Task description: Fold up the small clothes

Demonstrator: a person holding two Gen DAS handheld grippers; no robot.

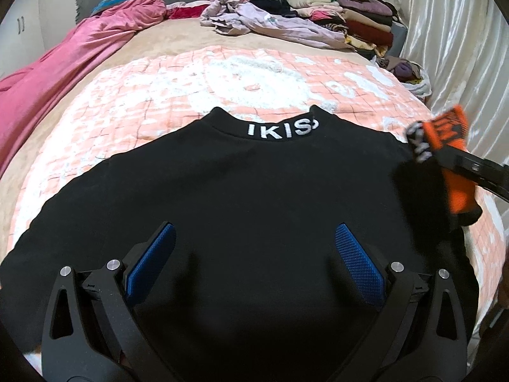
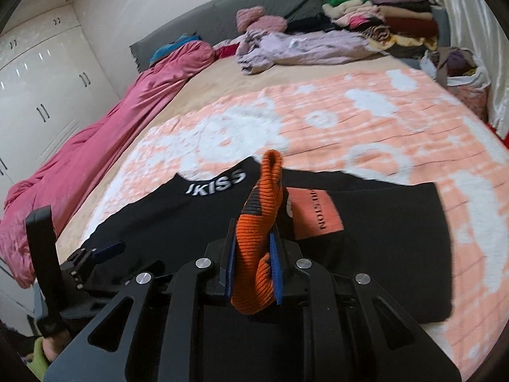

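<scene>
- Two claws are at work: the right claw (image 2: 253, 254) is clenched on the orange ribbed cuff (image 2: 259, 222) of a sleeve, lifting it over the black sweatshirt (image 1: 241, 197); the left claw (image 1: 254, 248) hovers released above the garment's lower body.
- The sweatshirt lies flat, collar lettering away from the person, on the peach-and-white blanket (image 2: 366, 121) near the bed's front edge.
- The step looks like folding the right sleeve inward; next, the cuff probably needs laying across the chest and letting go, with the left claw pinning the cloth.
- Beyond: a pink duvet (image 1: 63, 73), a loose lilac garment (image 1: 270, 22), stacked folded clothes (image 1: 359, 16), white wardrobes (image 2: 41, 73).
</scene>
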